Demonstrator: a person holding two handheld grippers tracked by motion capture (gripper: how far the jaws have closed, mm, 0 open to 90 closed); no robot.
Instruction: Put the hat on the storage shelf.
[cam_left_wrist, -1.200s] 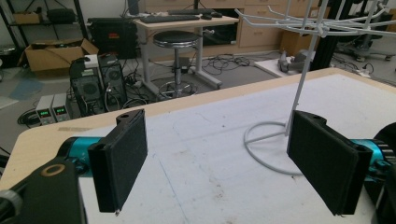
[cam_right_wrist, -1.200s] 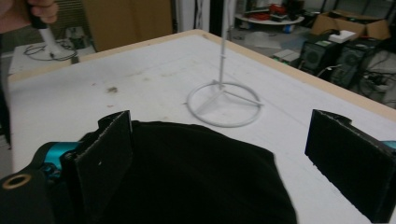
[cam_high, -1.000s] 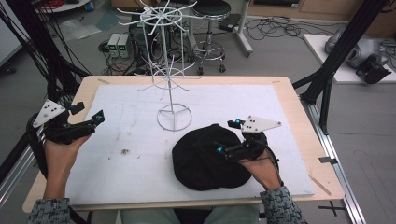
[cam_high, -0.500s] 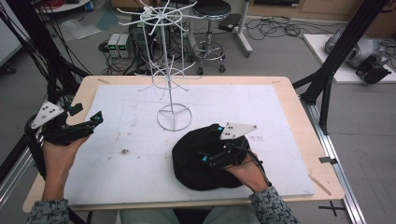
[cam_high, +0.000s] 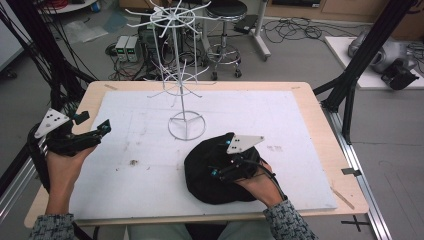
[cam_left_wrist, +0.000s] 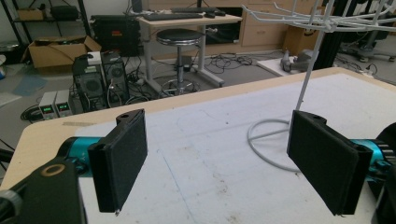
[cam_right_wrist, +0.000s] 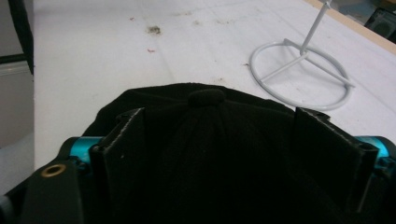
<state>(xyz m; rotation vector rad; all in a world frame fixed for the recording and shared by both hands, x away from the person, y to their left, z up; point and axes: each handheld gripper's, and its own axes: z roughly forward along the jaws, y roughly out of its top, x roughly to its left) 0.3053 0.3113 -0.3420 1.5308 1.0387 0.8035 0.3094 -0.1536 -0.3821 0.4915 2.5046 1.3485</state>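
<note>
- Two claws. Left claw is wide open w/ nothing in it, at the table's left edge. No risk there.
- Rack stands just behind the cap. A bump could tip it.
- Right claw sits on the cap near the front edge. Jaws have just been closing, cap top between them, not pinched yet. Soft cloth could slip out.

Table: light wood top, covered almost edge to edge by a white mat. On the mat: white wire stand, ring base near centre; black cap just in front of the stand; small dark debris left of the cap.
</note>
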